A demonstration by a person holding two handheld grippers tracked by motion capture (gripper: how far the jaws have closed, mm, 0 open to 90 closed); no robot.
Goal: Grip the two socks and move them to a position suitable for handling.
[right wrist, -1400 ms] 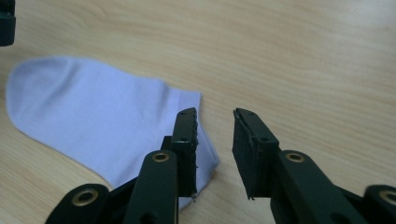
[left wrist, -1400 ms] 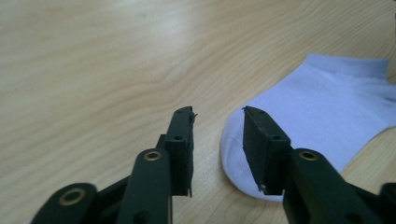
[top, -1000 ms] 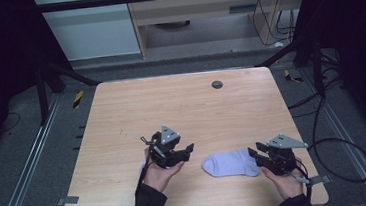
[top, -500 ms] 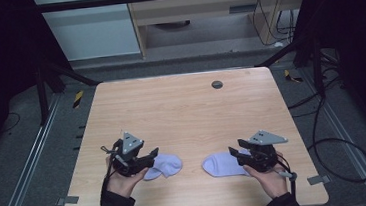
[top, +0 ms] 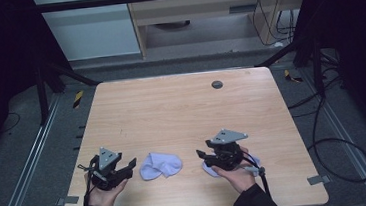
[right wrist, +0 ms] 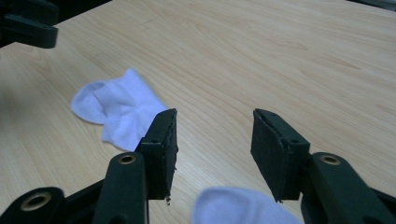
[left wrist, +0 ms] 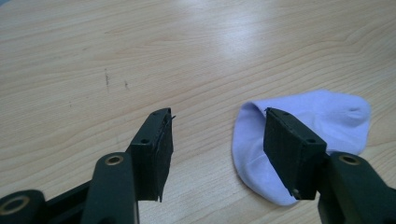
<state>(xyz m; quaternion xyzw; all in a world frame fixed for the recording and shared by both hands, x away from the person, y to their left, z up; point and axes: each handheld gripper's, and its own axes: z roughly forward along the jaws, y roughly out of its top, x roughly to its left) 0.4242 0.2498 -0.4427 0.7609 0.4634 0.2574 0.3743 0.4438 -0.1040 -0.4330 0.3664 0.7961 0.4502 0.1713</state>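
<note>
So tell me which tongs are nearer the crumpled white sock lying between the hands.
Left. The left tongs sit just beside the crumpled white sock; the right tongs are slightly farther, over another sock.

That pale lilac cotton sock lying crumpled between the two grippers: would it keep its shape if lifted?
Probably not: the pale lilac cotton sock lies folded and rumpled, so it would likely droop. Thin knit looks light, and should slide rather than roll on the smooth wooden table.

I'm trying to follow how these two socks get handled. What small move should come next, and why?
Probably the right tongs should ease down and back onto the sock under them and close. Their jaws have just been opening and stand apart with nothing between them, the sock's edge lying just below. The left tongs are open too, beside the other sock.
</note>
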